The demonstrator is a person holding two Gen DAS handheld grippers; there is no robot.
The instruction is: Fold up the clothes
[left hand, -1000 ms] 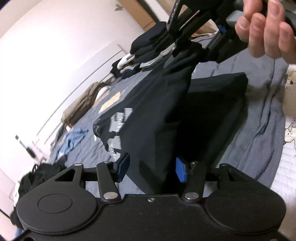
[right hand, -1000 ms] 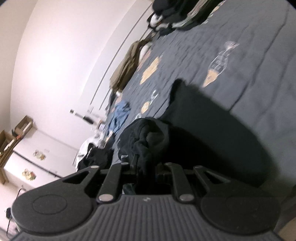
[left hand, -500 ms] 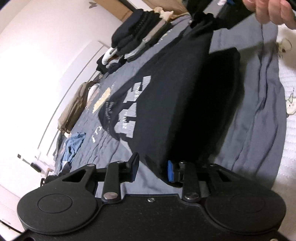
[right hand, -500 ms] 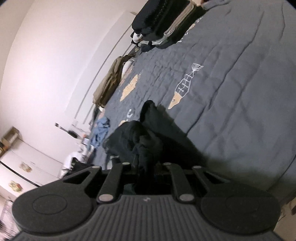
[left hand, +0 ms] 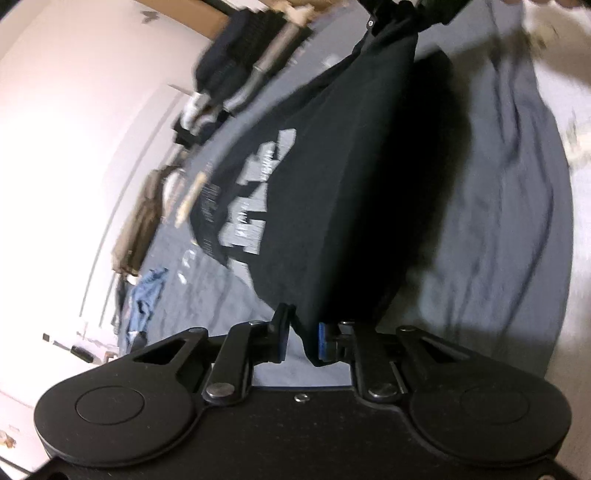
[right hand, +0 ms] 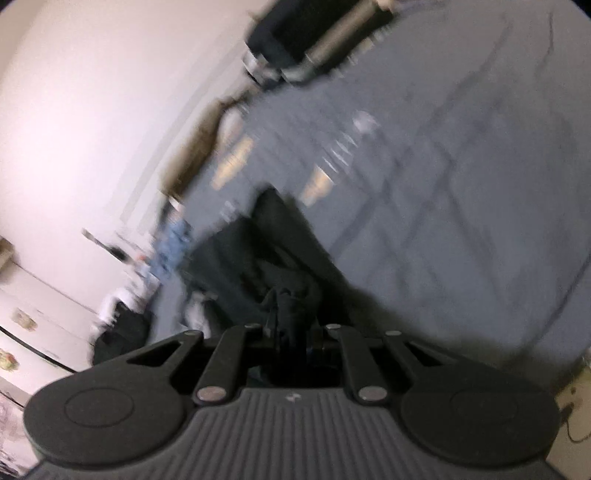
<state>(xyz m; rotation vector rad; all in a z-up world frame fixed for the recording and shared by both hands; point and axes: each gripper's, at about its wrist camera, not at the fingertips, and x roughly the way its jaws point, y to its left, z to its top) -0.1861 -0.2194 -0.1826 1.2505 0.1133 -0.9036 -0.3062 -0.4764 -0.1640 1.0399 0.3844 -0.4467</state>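
A black T-shirt [left hand: 332, 192] with a grey print hangs stretched between my two grippers over the grey-blue bed cover [left hand: 509, 229]. In the left wrist view my left gripper [left hand: 301, 338] is shut on the shirt's near edge, blue pads on either side of the cloth. At the top of that view my right gripper [left hand: 391, 16] holds the far end of the shirt. The right wrist view is blurred: there my right gripper [right hand: 293, 326] is shut on bunched black cloth, and the rest of the T-shirt [right hand: 258, 243] trails down toward the bed cover [right hand: 461, 184].
A stack of folded clothes [left hand: 243, 62] sits at the far end of the bed. An olive garment [left hand: 140, 221] and a blue garment [left hand: 146, 299] lie along the wall side. White bedding [left hand: 554, 62] borders the cover on the right.
My left gripper's jaws have come together onto the shirt's edge. The right gripper has drawn farther away, and the shirt now hangs flatter and tauter with its print showing.
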